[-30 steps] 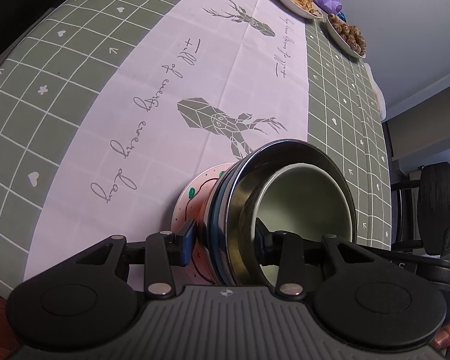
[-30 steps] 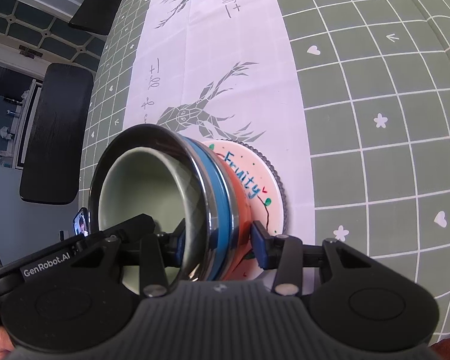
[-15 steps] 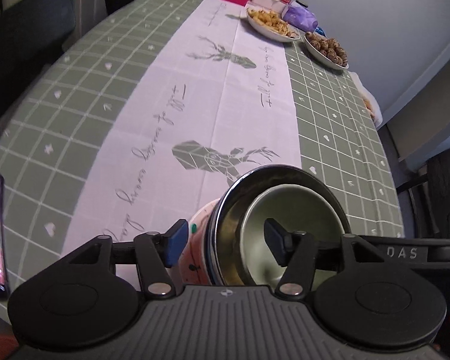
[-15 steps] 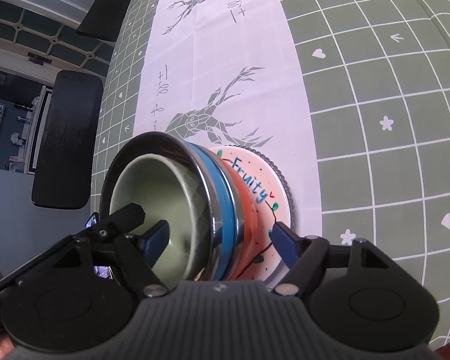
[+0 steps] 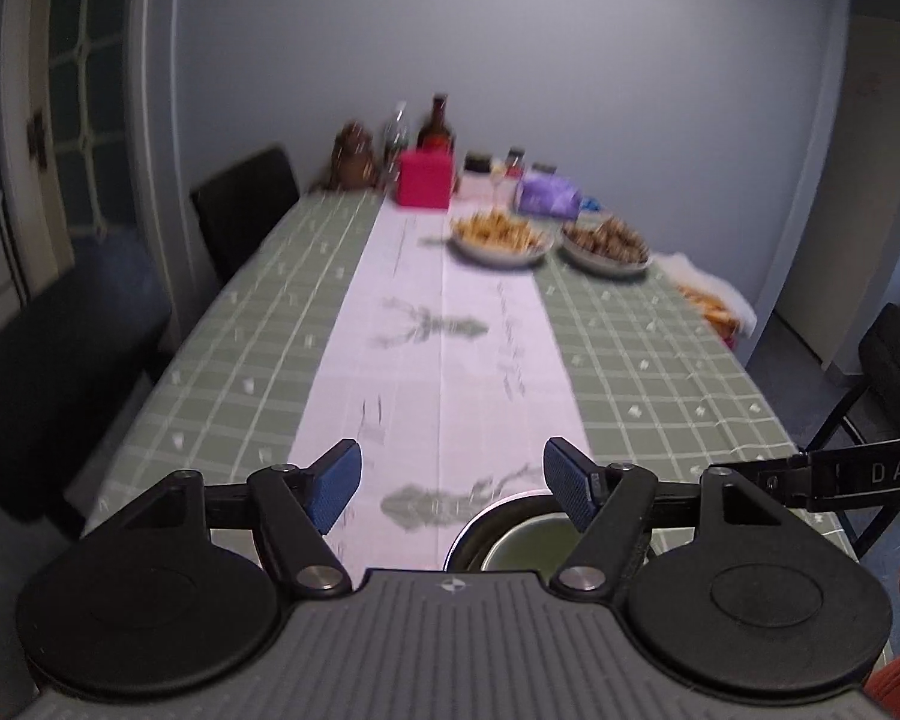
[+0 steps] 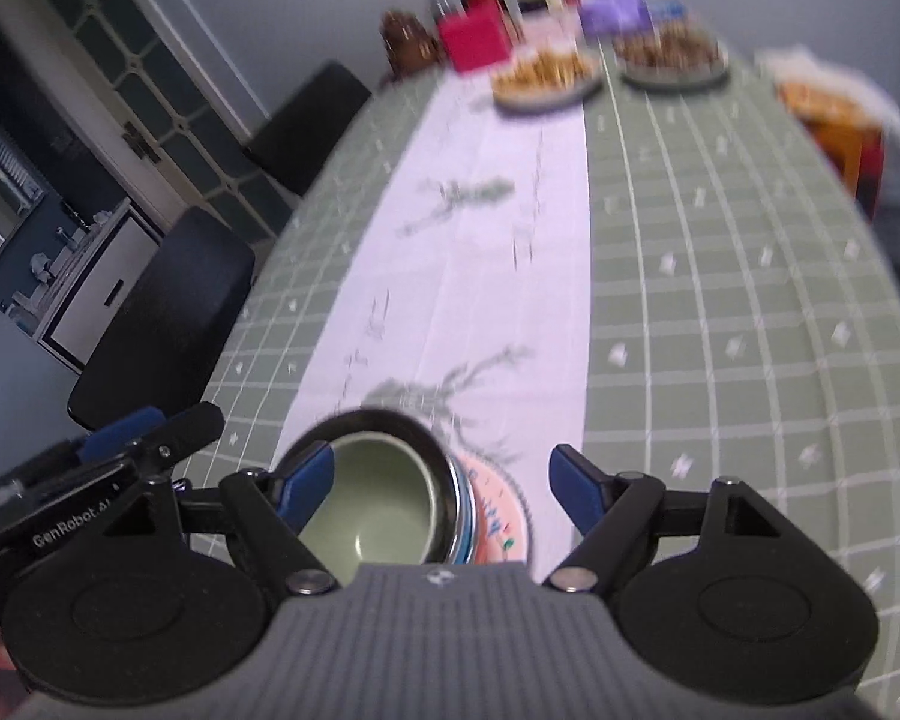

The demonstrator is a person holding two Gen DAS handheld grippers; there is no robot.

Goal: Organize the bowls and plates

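A stack of dishes stands near the table's near edge: a pale green bowl [image 6: 378, 510] inside a steel bowl [image 6: 426, 450], on a blue dish and a pink "Fruity" plate [image 6: 501, 516]. In the left wrist view only the steel rim [image 5: 498, 510] and green inside show, low between the fingers. My left gripper [image 5: 453, 489] is open and empty, raised above the stack. My right gripper [image 6: 441, 480] is open and empty, with the stack below its fingers. The left gripper also shows at the right wrist view's left edge [image 6: 120, 438].
The green checked tablecloth [image 5: 660, 372] with a white deer runner [image 5: 444, 360] stretches away. Two plates of food [image 5: 504, 234], a red box [image 5: 424, 179], bottles and a purple bag stand at the far end. Black chairs [image 6: 168, 306] line the left side.
Both grippers opened, let go of the stack and lifted back from it. The views tilted up toward the far end of the table. The stack stays on the runner.
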